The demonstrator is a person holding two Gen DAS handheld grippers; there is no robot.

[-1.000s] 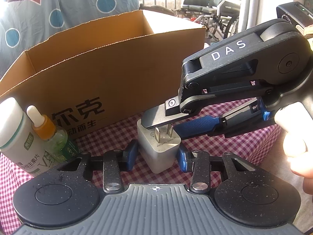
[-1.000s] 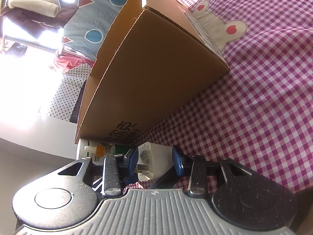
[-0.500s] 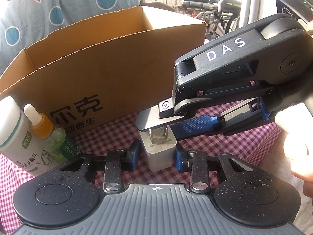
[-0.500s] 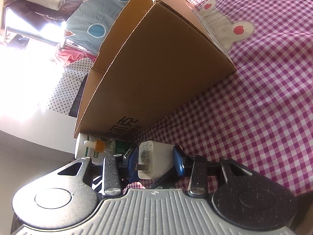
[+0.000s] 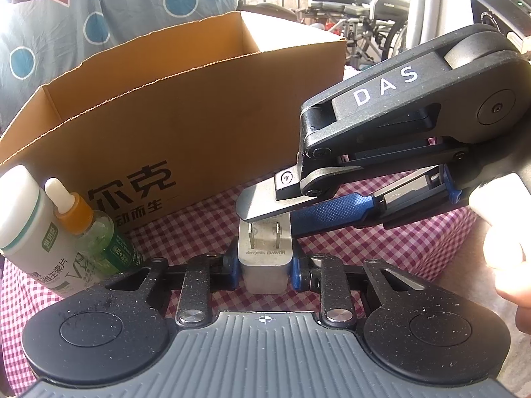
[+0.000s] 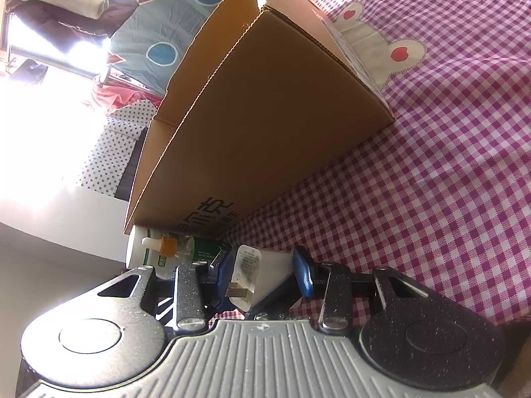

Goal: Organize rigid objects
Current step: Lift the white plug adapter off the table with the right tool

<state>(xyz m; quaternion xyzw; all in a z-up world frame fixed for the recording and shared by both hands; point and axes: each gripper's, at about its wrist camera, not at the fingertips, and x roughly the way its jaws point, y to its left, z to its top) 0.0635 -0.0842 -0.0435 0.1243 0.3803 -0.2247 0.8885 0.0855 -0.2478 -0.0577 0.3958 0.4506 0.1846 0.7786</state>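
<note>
Now, left gripper [image 5: 265,267]: it pointed down at the checked cloth [image 5: 381,248], and its blue pads pinched the white charger [image 5: 265,258] on both sides.
Charger place: it stood on the cloth in front of the cardboard box [image 5: 186,122], prongs toward the camera.
Right gripper [image 6: 265,273]: it came in from the right, tilted down, with its fingers also touching the same charger.
Right hand [image 5: 504,242]: it held the handle at the right edge.
Writing: "DAS" on the right gripper body; "HUAWEI" on the charger; black Chinese characters on the box.
Bottles: a white bottle [image 5: 30,229] and a dropper bottle [image 5: 96,232] stood at the left.
Change: one second before, the left pads stood apart from the charger; now they had closed on it.
</note>
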